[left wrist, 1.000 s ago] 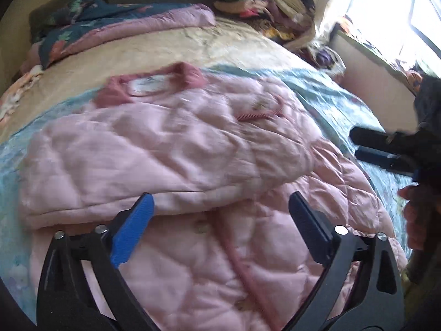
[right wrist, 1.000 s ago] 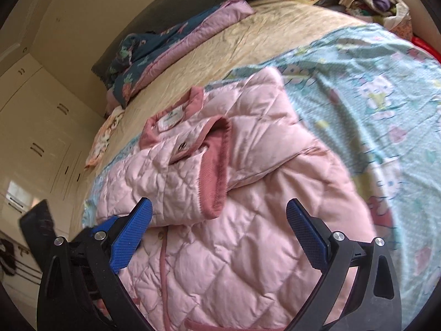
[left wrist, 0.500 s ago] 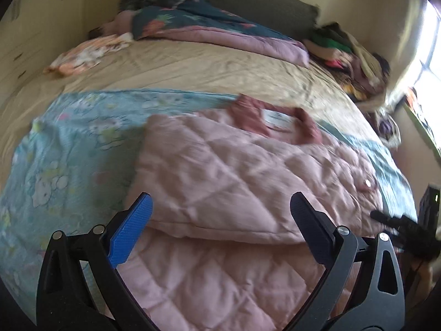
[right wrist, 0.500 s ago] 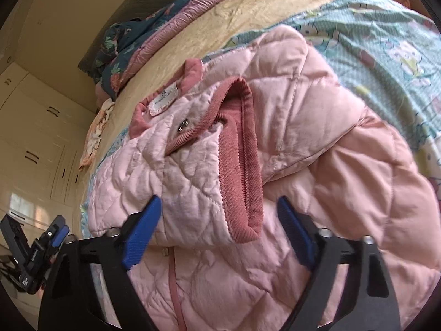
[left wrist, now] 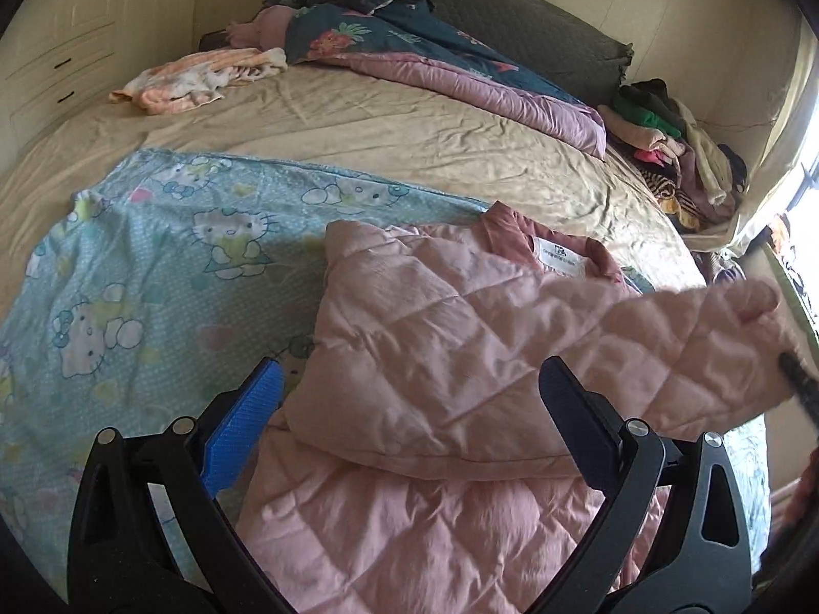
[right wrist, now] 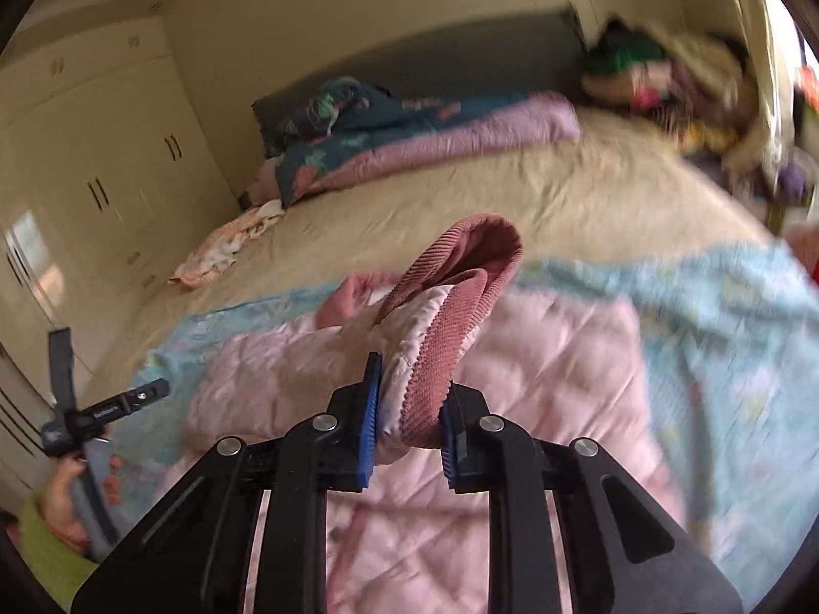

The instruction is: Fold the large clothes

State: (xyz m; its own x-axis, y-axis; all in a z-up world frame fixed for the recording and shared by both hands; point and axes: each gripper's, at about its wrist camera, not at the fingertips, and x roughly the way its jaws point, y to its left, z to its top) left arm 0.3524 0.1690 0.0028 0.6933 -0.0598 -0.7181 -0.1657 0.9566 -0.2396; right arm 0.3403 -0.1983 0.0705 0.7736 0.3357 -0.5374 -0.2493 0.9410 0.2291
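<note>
Right gripper [right wrist: 407,422] clamped on the sleeve cuff [right wrist: 450,317], lifted over the pink jacket [left wrist: 409,384] on the bed [left wrist: 358,128]. Left gripper [left wrist: 407,419] wide open, empty, jacket at 12 o'clock. One sleeve looks folded; body folds remain.

Pale pink quilted jacket [left wrist: 435,337] with dusty-rose ribbed cuff [right wrist: 445,337], on turquoise cartoon-cat print sheet [left wrist: 153,266]
</note>
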